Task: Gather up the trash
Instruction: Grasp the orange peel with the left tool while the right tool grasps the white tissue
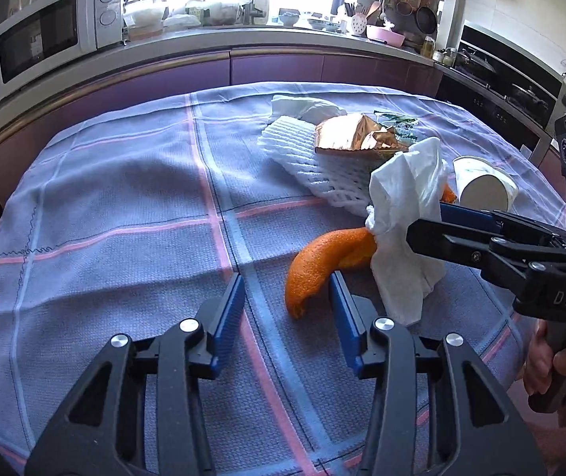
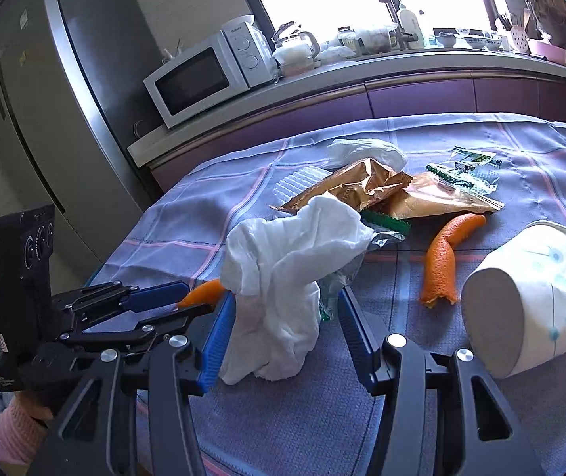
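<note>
Trash lies on a table with a blue checked cloth (image 1: pixel 124 206). My left gripper (image 1: pixel 287 301) is open, low over the cloth, with an orange peel (image 1: pixel 322 261) just beyond its right finger. My right gripper (image 2: pixel 283 321) is open around a crumpled white tissue (image 2: pixel 283 269), which also shows in the left wrist view (image 1: pixel 406 214); its jaws stand on either side of the tissue. A second orange peel (image 2: pixel 441 261) and a tipped paper cup (image 2: pixel 528 301) lie to its right. Gold wrappers (image 2: pixel 370 190), white foam netting (image 1: pixel 314 166) and a green-printed clear wrapper (image 2: pixel 465 170) lie behind.
A purple kitchen counter (image 1: pixel 283 63) runs behind the table with a white microwave (image 1: pixel 49 31), dishes and a stove (image 1: pixel 509 83). A steel fridge (image 2: pixel 65 111) stands at the left. Another white tissue (image 1: pixel 306 105) lies at the far table edge.
</note>
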`<state>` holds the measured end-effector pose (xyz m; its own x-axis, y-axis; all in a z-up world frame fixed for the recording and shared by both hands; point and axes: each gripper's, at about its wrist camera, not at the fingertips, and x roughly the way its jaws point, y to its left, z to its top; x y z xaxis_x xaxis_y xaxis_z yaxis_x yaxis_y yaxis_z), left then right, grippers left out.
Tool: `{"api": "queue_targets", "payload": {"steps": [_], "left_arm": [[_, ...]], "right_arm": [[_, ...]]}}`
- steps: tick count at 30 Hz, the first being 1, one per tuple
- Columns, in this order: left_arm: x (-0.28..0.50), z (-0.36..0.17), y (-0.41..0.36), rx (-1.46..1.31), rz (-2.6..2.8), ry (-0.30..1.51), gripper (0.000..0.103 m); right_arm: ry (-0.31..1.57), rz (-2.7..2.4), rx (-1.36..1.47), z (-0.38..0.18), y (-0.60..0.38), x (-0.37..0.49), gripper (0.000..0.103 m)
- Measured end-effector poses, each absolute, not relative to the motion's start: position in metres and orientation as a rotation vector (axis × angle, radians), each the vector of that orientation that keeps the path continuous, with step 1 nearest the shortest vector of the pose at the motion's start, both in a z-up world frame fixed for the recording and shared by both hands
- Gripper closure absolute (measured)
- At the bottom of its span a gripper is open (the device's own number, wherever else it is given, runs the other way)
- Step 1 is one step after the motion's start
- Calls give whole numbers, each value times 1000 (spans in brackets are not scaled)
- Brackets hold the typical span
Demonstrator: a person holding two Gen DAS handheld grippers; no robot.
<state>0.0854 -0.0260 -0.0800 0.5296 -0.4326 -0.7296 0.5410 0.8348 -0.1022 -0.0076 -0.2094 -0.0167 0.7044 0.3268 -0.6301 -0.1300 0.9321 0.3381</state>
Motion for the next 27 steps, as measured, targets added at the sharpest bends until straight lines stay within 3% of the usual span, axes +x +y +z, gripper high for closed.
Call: {"api": "queue_targets", "payload": {"steps": [2,7,14,27], "left_arm": [[85,-80,-26,138,-591,826,65],[85,-82,-26,110,-608,840,91],[80,-81,-20,77,-607,833,93],[67,-68,17,-5,-545,795,94]], "right_arm": [[751,252,282,-17,-210,-7,53],[757,250,291,-19,-212,-7,65],[752,262,302,-17,-213,-9,85],[718,314,284,-4,-204,-16,90]]}}
